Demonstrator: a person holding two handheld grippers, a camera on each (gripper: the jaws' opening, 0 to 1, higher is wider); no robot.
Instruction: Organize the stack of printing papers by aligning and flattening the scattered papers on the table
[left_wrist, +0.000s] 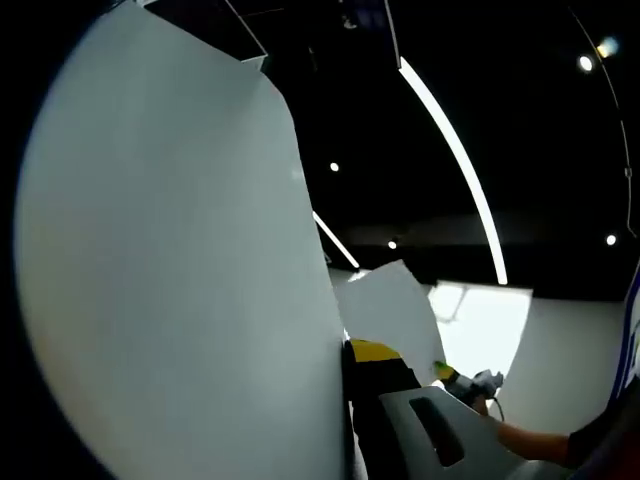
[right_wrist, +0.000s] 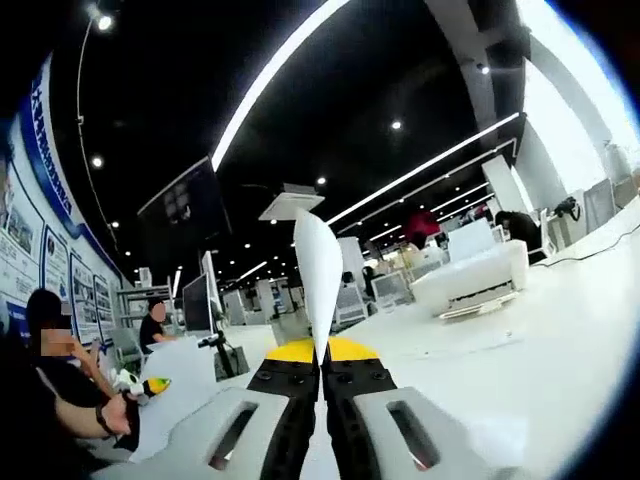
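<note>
In the left gripper view a large white sheet (left_wrist: 170, 260) stands upright against my left gripper (left_wrist: 350, 352), whose jaws are shut on its lower edge. The sheet hides the left jaw. Further off, the right gripper (left_wrist: 466, 382), held by a hand, carries a second white sheet (left_wrist: 392, 305). In the right gripper view my right gripper (right_wrist: 320, 360) is shut on that sheet (right_wrist: 318, 265), seen edge-on and rising between the jaws. At the lower left the left gripper (right_wrist: 148, 386) holds its sheet (right_wrist: 190, 385).
The white table (right_wrist: 545, 340) spreads out to the right. Several people (right_wrist: 50, 345) sit at the left near monitors (right_wrist: 195, 300). A white bench-like unit (right_wrist: 470, 278) stands at the back right. Dark ceiling with strip lights overhead.
</note>
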